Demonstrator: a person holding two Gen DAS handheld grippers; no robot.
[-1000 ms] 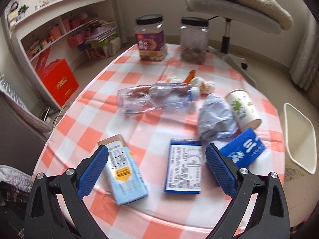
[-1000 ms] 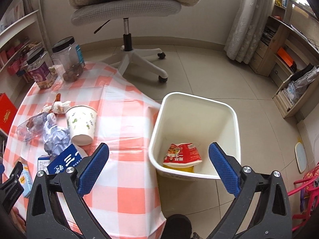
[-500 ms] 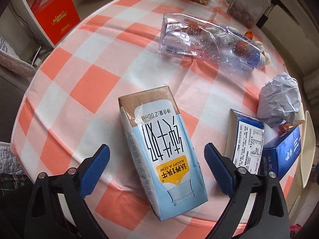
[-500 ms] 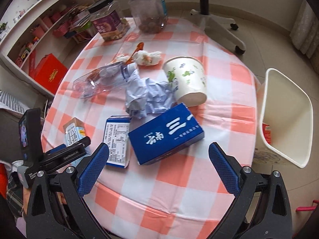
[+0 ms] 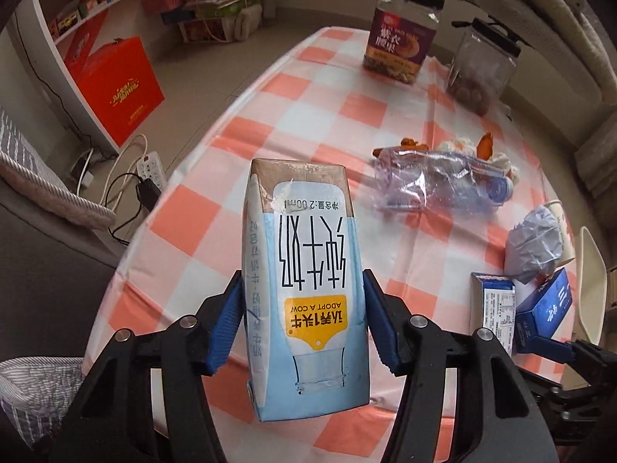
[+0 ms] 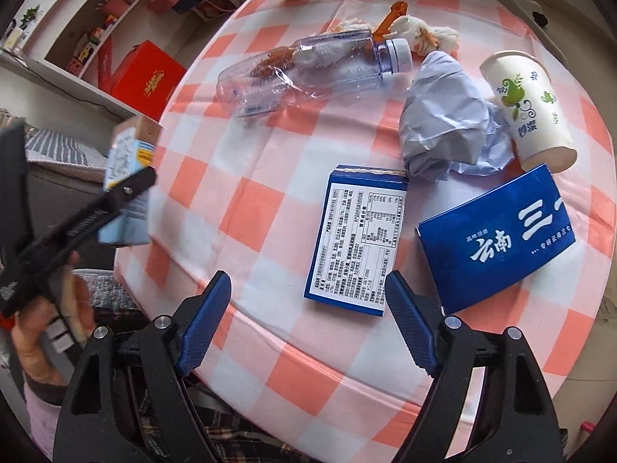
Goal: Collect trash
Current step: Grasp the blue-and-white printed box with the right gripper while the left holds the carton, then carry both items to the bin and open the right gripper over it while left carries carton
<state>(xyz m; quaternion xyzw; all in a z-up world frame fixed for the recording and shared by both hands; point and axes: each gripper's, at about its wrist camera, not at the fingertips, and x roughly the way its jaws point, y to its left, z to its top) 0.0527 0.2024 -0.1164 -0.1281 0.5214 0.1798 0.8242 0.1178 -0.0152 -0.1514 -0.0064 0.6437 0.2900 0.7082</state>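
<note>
Milk carton [image 5: 304,289]: clamped between the blue pads of the left gripper [image 5: 304,320], raised clear of the checked tablecloth [image 5: 347,108] at the table's near-left edge — the right wrist view shows it hanging just off that edge.
Left jaws: closing, pads already pressed on the carton's two narrow sides, low on the body.
Right jaws: closing from a wide spread, nothing between them; the right gripper [image 6: 308,324] hovers over the table's near edge, just short of the flat blue-and-white box [image 6: 356,239].
Carton axis: long axis runs straight away from the left gripper along its fingers; brown folded end far, printed bottle picture near, so the print reads upside down in the left wrist view.
Step in hand: securing the lift — I judge the grip sits near one end, so the far end may droop or swing.
Doing it well: keep the squeeze firm but not crushing, as a thin carton can buckle; carry it level and unhurried across to the white bin [image 5: 590,281] past the table's right edge.
Left on the table: crushed bottle [image 6: 308,69], crumpled paper [image 6: 443,115], paper cup [image 6: 528,108], dark blue box [image 6: 497,239].
</note>
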